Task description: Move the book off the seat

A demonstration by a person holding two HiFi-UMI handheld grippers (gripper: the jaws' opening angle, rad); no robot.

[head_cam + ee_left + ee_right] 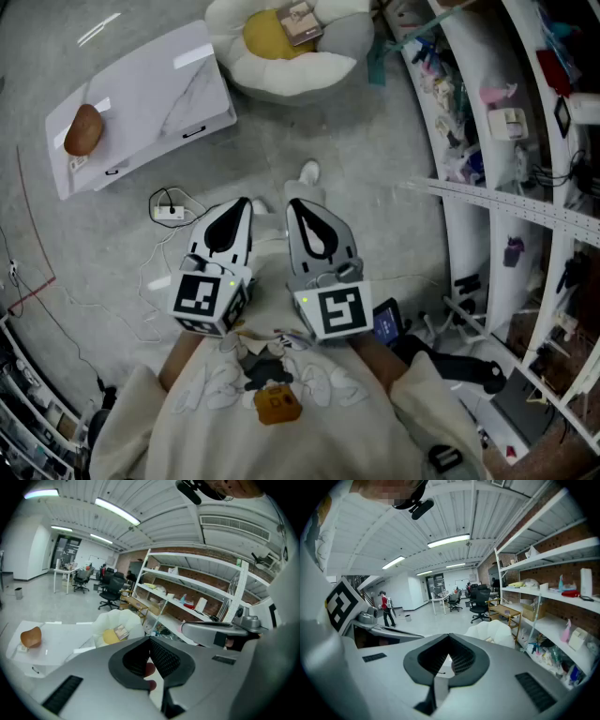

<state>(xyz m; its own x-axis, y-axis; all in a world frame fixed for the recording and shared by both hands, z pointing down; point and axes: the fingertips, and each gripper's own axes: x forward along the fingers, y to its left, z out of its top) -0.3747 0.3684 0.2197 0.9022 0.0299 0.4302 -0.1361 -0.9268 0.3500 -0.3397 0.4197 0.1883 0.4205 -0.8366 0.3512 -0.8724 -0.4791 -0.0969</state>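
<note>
Grey concrete floor, open workshop, shelving [487,202] along my right. Both tools sit close in front of my chest, well apart from the target. The left hand-held gripper [244,201] has its jaws closed tip to tip w/ nothing in them. The right hand-held gripper [292,202] is likewise pressed together & empty. The book [300,21] lies flat on the yellow centre cushion [265,37] of the white petal-shaped seat [281,73], far ahead across the floor.

Handling, my guess: small, so prob. light. Stiff cover, but pages may fan if pinched on the open side, so go for the spine edge. Can't tell from here which side that is. Cushion looks soft, so one jaw should press in under an edge. Jaws need opening first.

Holders: the seat cups only the book. A low white tabletop [159,80] to the left carries one brown rounded lump [83,129]. Shelving holds bottles & small clutter, too tiny to name.
</note>
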